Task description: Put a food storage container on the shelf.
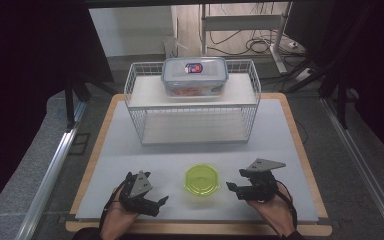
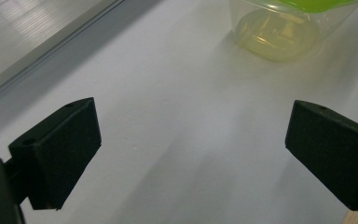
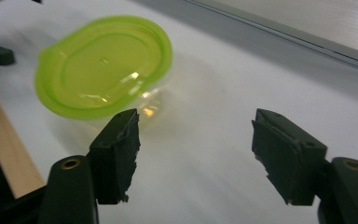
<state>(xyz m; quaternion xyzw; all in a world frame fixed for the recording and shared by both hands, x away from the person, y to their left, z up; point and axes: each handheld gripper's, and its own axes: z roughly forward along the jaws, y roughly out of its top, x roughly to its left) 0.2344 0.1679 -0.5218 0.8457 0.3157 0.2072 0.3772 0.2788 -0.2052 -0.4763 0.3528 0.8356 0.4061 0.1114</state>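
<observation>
On the desk (image 1: 130,150), the green-lidded tub (image 1: 201,180) sits between the left gripper (image 1: 152,202) and right gripper (image 1: 235,188); both jaws gape empty. The right gripper should straddle the tub squarely before closing.

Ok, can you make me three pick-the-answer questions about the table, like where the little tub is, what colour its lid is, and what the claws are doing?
1. Where does the small tub stand?
A. On the white mat between the two claws
B. On top of the wire rack
C. Inside the clear box

2. What colour is the small tub's lid?
A. Red
B. Blue
C. Yellow-green

3. How are the left claw and the right claw?
A. Both shut on the tub
B. Both open and holding nothing
C. One is lifting the clear box

Answers:
1 A, the high view shows the tub on the mat with one claw at each side.
2 C, the right gripper view shows a bright yellow-green lid.
3 B, each gripper view shows the jaws apart with bare mat between them.
</observation>
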